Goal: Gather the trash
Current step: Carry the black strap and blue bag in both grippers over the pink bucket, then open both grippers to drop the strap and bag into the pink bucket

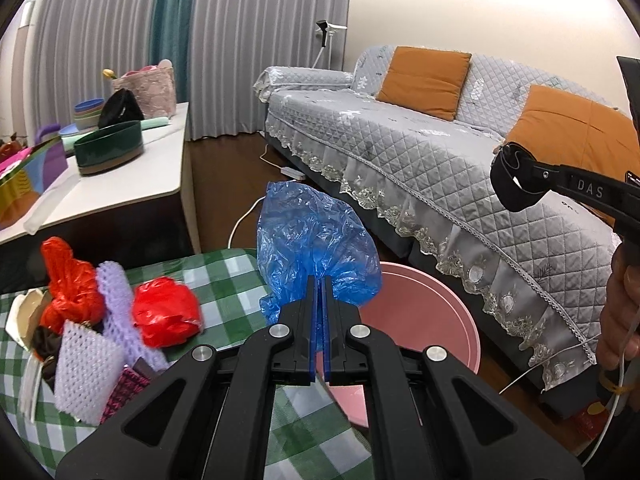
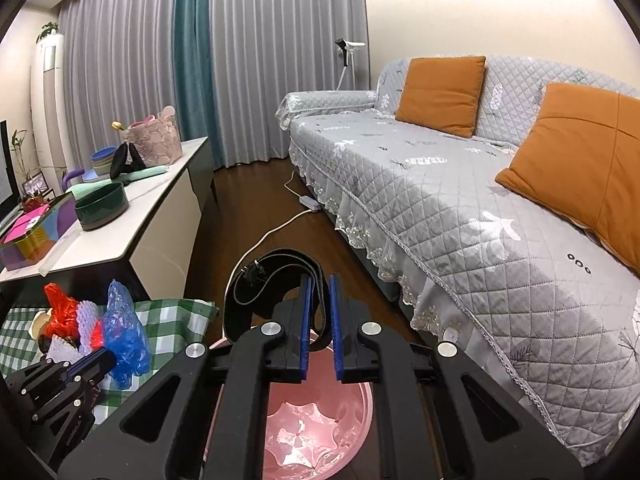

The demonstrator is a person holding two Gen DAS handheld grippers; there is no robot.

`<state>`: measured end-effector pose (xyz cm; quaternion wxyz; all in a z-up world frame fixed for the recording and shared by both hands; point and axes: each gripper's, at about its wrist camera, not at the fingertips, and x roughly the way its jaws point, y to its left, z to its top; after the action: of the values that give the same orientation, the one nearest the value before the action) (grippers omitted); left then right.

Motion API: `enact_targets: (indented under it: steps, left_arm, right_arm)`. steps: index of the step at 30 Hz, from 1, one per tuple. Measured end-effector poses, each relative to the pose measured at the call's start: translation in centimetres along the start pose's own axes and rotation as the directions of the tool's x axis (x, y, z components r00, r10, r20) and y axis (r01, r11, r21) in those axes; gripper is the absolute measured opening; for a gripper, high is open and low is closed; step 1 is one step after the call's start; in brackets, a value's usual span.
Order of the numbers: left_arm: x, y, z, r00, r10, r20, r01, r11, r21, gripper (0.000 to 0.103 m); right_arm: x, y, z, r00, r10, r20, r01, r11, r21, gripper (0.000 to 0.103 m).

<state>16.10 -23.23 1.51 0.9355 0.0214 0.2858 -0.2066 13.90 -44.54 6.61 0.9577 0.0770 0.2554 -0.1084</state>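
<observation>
Clamped tight in the left gripper (image 1: 319,280), a thin blue plastic bag (image 1: 316,236) billows weightless and crushable above the pink bin (image 1: 420,312); right gripper (image 2: 319,280), nearly closed, apparently pinches a limp black strap (image 2: 276,264). Beyond, trash pile (image 1: 100,320).

Both tongs tilt downward, the left tongs (image 1: 319,280) fully pinched together, the right tongs (image 2: 320,280) nearly so.

Crinkly glossy blue plastic bag (image 1: 316,236); smooth pink plastic basin (image 2: 320,436).

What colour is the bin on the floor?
Pink bin, seen best in the right wrist view.
</observation>
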Motion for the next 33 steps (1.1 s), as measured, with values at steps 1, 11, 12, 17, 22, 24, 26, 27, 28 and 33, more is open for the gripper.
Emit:
enact_targets:
  steps: [1,11,12,17,22,24,26,27,28,33]
  left_arm:
    - [0.2,-0.1,0.0,1.000,-0.002,0.000,0.002,1.000,0.005,0.002]
    - [2.0,-0.7,-0.5,0.999,-0.026,-0.022,0.026,1.000,0.014,0.002]
    - [2.1,-0.7,-0.5,0.999,-0.028,-0.023,0.029,0.999,0.015,0.002]
    - [2.8,-0.8,-0.7,0.999,-0.037,-0.032,0.038,0.999,0.016,0.002]
    - [3.6,-1.1,-0.9,0.998,-0.045,-0.041,0.046,0.999,0.021,0.002]
    - [3.8,-1.1,-0.9,0.998,-0.050,-0.044,0.051,0.998,0.022,0.002]
    - [4.1,-1.2,-0.8,0.997,-0.067,-0.046,0.068,0.997,0.019,0.002]
    - [4.2,-1.3,-0.8,0.996,-0.080,-0.048,0.081,0.997,0.016,0.002]
    - [4.3,-1.3,-0.7,0.995,-0.086,-0.049,0.087,0.996,0.014,0.005]
    - [4.7,-1.3,-0.7,0.995,-0.080,-0.057,0.081,0.997,0.013,0.035]
  right_arm:
    - [0.2,-0.1,-0.1,1.000,-0.001,-0.006,0.001,1.000,0.003,0.009]
    - [1.8,0.3,-0.8,0.999,0.000,-0.046,0.000,1.000,-0.002,0.009]
    - [1.9,0.3,-0.9,0.999,-0.002,-0.048,0.002,1.000,-0.004,0.009]
    - [2.3,0.6,-1.1,0.998,-0.005,-0.056,0.005,1.000,-0.012,0.009]
    - [2.8,0.5,-1.1,0.998,-0.010,-0.062,0.009,1.000,-0.009,0.010]
    - [2.9,0.6,-1.1,0.998,-0.015,-0.065,0.014,1.000,-0.010,0.013]
    - [3.1,0.5,-1.1,0.997,-0.031,-0.067,0.031,0.999,-0.008,0.015]
    - [3.2,0.4,-1.1,0.997,-0.037,-0.071,0.037,0.999,-0.001,0.020]
    - [3.3,0.3,-1.1,0.997,-0.038,-0.074,0.039,0.999,0.005,0.030]
    - [3.3,0.3,-1.0,0.996,-0.049,-0.072,0.050,0.999,0.016,0.051]
